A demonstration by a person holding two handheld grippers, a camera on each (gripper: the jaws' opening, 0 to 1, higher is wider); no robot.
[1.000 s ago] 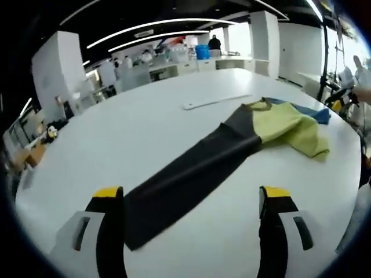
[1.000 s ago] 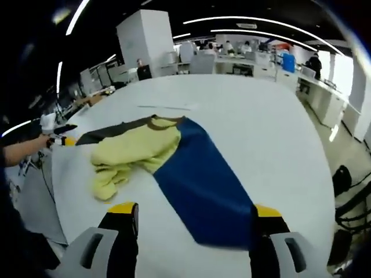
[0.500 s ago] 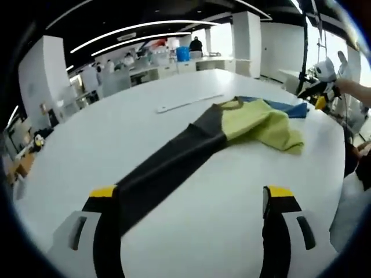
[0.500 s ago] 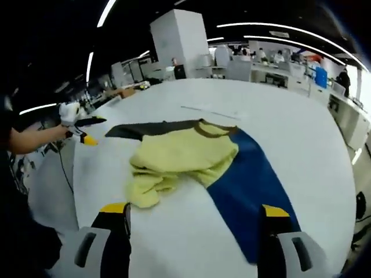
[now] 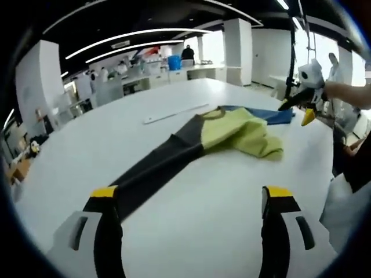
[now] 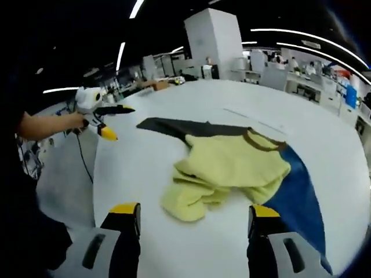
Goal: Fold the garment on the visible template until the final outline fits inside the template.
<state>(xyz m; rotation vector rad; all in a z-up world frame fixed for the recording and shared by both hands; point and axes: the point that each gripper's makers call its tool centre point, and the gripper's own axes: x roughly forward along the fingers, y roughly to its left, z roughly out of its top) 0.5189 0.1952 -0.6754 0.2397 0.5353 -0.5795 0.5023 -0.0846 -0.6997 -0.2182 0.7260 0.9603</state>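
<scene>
I am holding my left gripper (image 5: 188, 200) wide and empty over the white table (image 5: 87, 145), the garment (image 5: 232, 130) lying ahead; its black sleeve (image 5: 151, 174) is reaching my left jaw. My right gripper (image 6: 191, 214), also wide, is facing the yellow body.

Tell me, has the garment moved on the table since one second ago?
No. The garment keeps its collar by the same end of the white strip; the camera shifted instead.

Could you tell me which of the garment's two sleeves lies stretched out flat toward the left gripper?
The black sleeve: it runs straight to the left gripper, while the blue sleeve lies beyond the yellow body.
</scene>
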